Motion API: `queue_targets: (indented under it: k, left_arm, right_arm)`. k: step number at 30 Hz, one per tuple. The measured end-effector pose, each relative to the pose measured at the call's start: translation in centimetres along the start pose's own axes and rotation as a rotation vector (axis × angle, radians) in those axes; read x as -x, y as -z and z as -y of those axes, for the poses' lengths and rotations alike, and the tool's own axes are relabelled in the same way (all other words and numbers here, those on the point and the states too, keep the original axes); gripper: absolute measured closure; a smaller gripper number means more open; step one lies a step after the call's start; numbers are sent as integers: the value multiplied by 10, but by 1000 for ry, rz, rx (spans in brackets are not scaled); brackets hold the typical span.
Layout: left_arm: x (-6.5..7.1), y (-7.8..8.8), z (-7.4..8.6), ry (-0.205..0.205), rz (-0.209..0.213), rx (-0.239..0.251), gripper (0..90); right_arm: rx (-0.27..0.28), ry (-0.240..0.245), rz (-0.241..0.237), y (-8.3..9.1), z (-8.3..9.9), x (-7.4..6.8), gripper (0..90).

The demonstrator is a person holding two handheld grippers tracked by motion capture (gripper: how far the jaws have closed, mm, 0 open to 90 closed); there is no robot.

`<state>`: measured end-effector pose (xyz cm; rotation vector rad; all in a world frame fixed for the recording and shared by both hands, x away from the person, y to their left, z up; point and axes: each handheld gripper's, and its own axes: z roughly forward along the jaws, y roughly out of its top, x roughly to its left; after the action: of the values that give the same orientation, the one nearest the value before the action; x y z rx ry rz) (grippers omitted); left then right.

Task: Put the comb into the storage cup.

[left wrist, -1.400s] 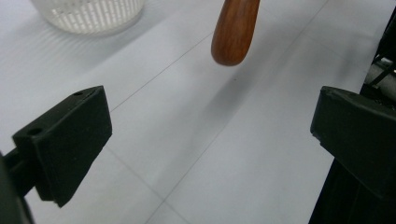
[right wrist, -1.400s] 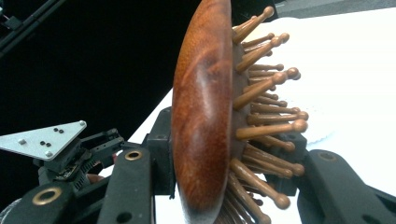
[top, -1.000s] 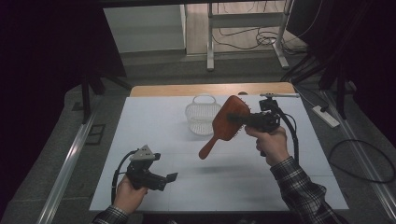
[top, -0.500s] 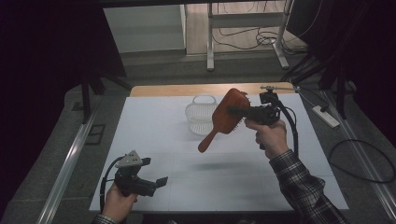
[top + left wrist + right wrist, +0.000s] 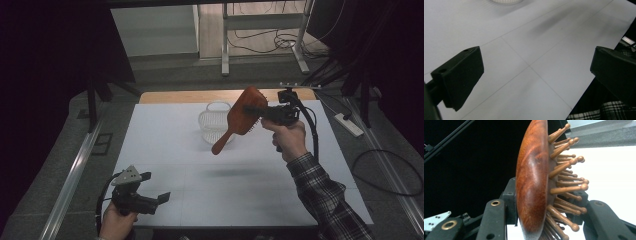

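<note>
Gripping a wooden hairbrush (image 5: 243,116) by its head, the right gripper (image 5: 264,113) is hovering beside the basket (image 5: 212,125); the left gripper (image 5: 156,192) is gaping wide, empty.

wooden hairbrush (image 5: 532,180) clamped edge-on in the tongs (image 5: 541,220) — bristles (image 5: 566,182) pointing right.

White basket (image 5: 215,126) partly hidden behind the wooden hairbrush (image 5: 240,120).
</note>
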<state>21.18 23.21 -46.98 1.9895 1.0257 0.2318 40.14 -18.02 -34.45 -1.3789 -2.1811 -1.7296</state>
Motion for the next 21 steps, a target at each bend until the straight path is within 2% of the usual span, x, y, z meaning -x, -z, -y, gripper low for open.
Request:
queue_targets:
  k: [6,21]
  left_arm:
    - [1,3,3,2,-14,-20,0]
    - [1,14,9,12,-32,-7,0]
  right_arm:
    - [10,3,10,-4,-8,-1,539]
    - [33,2,37,-15,-24,2,539]
